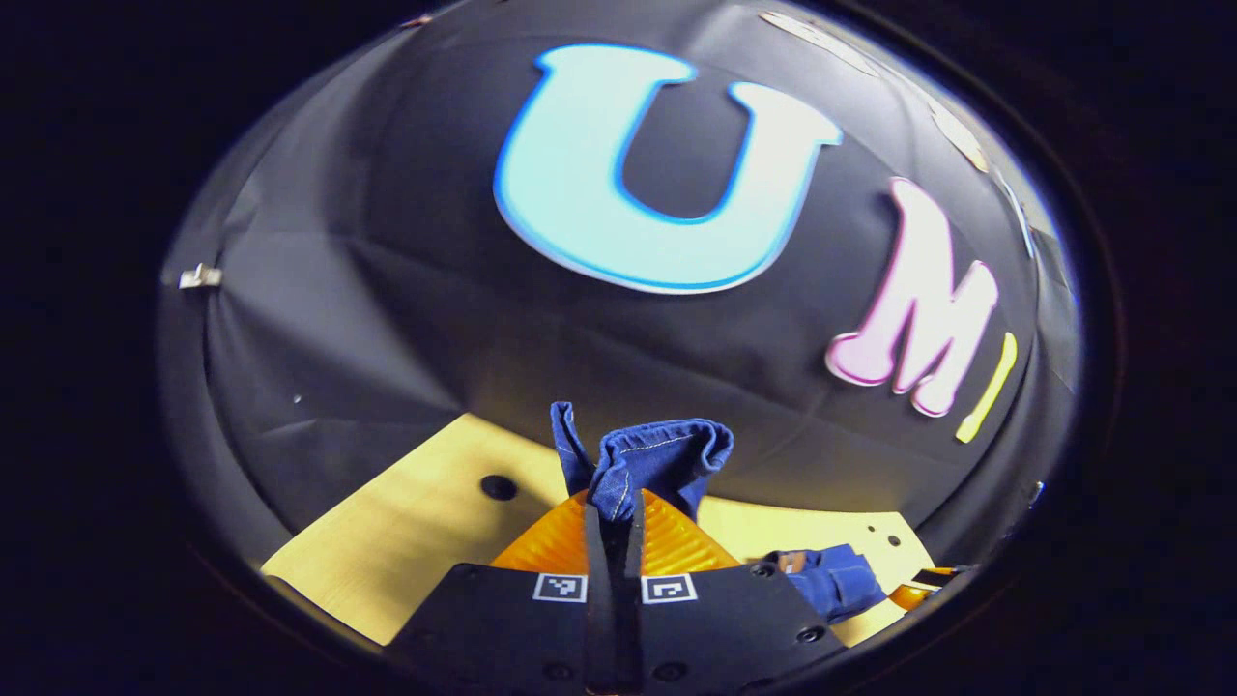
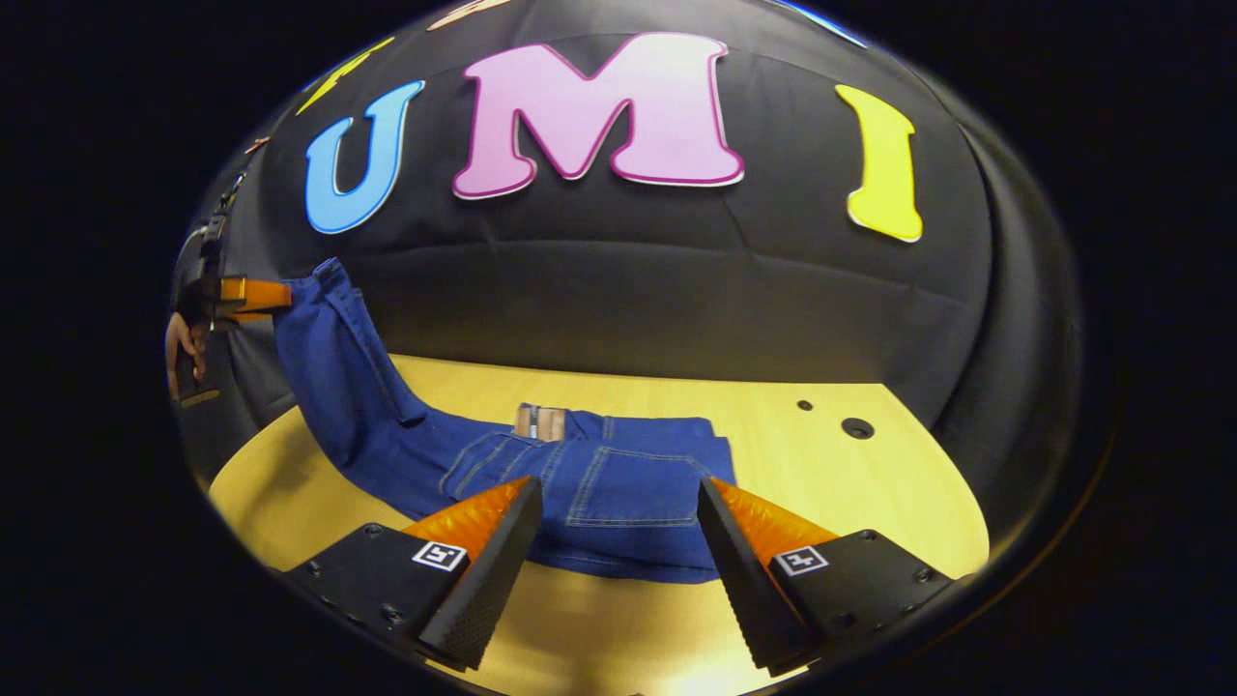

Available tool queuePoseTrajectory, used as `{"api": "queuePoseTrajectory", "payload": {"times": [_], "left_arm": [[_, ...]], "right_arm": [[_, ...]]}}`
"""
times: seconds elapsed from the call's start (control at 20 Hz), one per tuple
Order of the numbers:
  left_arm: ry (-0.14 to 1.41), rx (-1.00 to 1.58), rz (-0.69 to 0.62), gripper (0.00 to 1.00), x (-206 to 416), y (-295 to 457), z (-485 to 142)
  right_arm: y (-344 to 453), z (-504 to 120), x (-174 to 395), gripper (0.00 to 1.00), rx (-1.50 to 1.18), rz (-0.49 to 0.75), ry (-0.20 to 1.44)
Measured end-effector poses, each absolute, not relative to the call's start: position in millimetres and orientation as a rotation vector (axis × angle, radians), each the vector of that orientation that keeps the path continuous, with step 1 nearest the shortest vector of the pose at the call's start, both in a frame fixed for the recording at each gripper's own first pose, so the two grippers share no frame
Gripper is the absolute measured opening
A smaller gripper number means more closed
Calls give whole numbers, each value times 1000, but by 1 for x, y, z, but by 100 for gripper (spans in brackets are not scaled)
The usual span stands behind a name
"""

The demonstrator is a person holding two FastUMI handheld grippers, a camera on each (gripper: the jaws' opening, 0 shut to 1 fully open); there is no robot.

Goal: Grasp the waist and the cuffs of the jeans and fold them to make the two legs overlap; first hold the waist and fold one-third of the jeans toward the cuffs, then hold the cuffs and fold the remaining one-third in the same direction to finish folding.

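Note:
The blue jeans [image 2: 618,483] lie on the wooden table [image 2: 821,483], waist end with its brown patch [image 2: 539,421] nearest my right gripper. My right gripper [image 2: 618,495] stands open just above the waist area, one finger on each side, not touching it that I can tell. The legs rise to the far left, where my left gripper [image 2: 253,295] holds the cuffs up in the air. In the left gripper view, the left gripper [image 1: 614,501] is shut on the bunched cuffs [image 1: 652,459], which stick out past its fingertips.
A hand [image 2: 184,353] holds the left gripper at the far left. The table has small round holes [image 2: 856,427] near its back right part. The black cloth wall [image 2: 676,290] stands right behind the table. Bare wood lies to the right of the jeans.

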State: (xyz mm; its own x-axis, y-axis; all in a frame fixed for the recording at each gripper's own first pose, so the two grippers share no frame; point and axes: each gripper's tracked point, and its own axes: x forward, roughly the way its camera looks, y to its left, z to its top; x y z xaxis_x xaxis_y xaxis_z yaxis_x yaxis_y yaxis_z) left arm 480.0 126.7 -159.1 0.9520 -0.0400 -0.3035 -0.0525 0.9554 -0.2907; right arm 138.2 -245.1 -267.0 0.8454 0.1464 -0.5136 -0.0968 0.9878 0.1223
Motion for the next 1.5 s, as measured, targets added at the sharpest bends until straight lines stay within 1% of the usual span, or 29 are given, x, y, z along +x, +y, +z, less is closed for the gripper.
{"api": "queuePoseTrajectory", "payload": {"times": [0.3,0.45,0.55,0.7,0.85,1.0,1.1,1.2,1.25,1.3,1.35,1.4,1.45,1.5], "left_arm": [[313,-257,-157,6,502,-15,-121],[340,-193,-248,6,513,-98,-125],[364,-196,-311,6,515,-153,-131],[413,-225,-388,6,510,-220,-155],[486,-224,-452,6,498,-279,-201],[576,-162,-481,6,496,-303,-258],[654,-100,-485,10,496,-308,-289],[675,-95,-516,22,495,-308,-288],[663,-109,-524,33,494,-304,-281],[637,-118,-516,41,494,-295,-267],[605,-120,-509,67,481,-290,-261],[572,-114,-499,76,469,-275,-241],[543,-109,-495,99,457,-263,-222],[514,-90,-484,99,442,-248,-204]], "right_arm": [[-337,-263,118,99,126,-27,553],[-381,-262,100,99,142,-109,559],[-409,-260,87,99,150,-157,558],[-444,-262,69,99,158,-224,563],[-466,-266,48,99,187,-279,574],[-476,-269,25,99,206,-312,586],[-477,-267,13,98,211,-321,592],[-475,-259,6,98,216,-328,590],[-472,-252,3,98,224,-329,584],[-469,-243,2,98,230,-323,577],[-464,-232,-1,98,226,-314,575],[-460,-222,-2,97,216,-302,570],[-455,-209,-3,98,202,-289,561],[-449,-193,-5,98,190,-273,547]]}}
